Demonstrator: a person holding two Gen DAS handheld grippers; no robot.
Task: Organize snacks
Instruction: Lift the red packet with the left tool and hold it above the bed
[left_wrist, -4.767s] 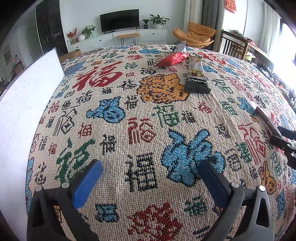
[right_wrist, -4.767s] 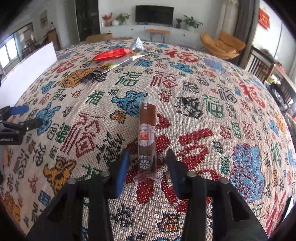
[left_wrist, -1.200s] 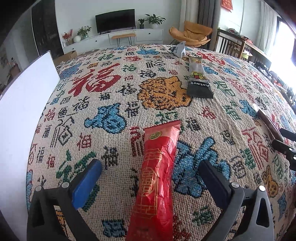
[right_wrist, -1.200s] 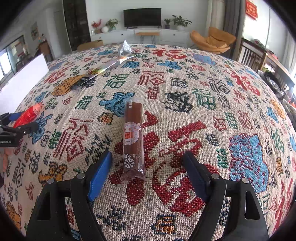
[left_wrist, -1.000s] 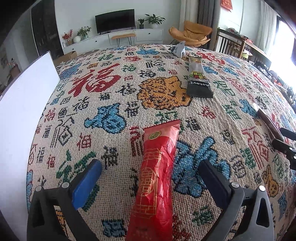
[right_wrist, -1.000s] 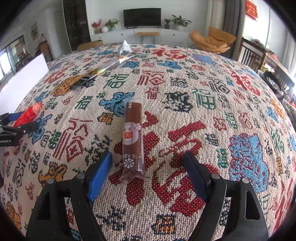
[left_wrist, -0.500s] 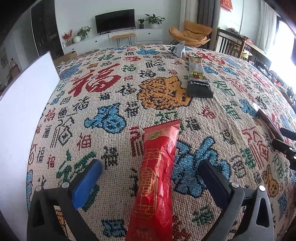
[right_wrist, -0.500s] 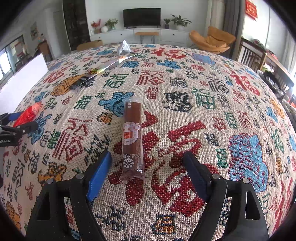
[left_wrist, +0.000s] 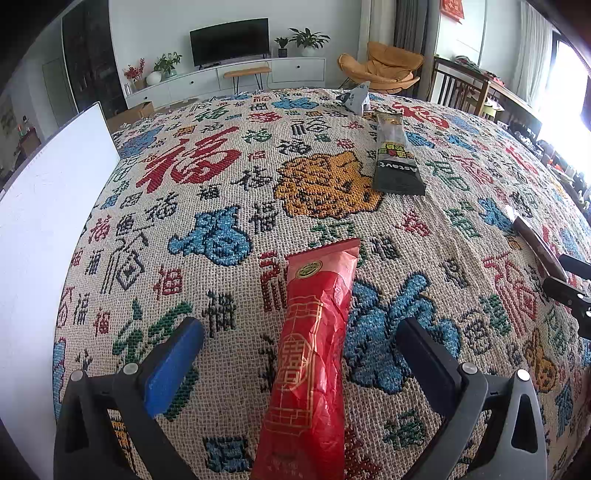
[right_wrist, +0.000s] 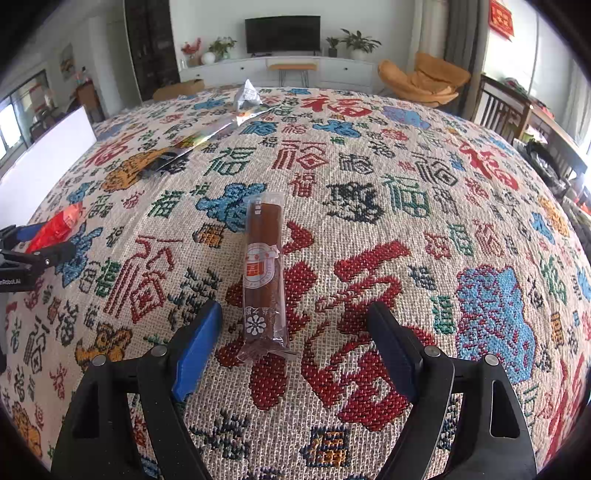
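A long red snack packet (left_wrist: 314, 354) lies on the patterned tablecloth (left_wrist: 221, 206) between the wide-open fingers of my left gripper (left_wrist: 299, 354), touched by neither. It also shows in the right wrist view (right_wrist: 55, 227). A brown snack bar in clear wrap (right_wrist: 264, 273) lies lengthwise just ahead of my right gripper (right_wrist: 295, 332), which is open and empty. The bar also shows at the right edge of the left wrist view (left_wrist: 537, 243). A black snack packet (left_wrist: 395, 158) and a small silver packet (left_wrist: 356, 99) lie further back.
A white board (left_wrist: 48, 229) runs along the table's left side. The right gripper's tips (left_wrist: 569, 280) show at the right edge of the left wrist view. Chairs, a TV cabinet and an orange armchair stand beyond the table.
Over the last second nothing has moved. Compared with 4.8 s ago, the red packet now lies between my left fingers, and my right gripper has opened wide off the brown bar.
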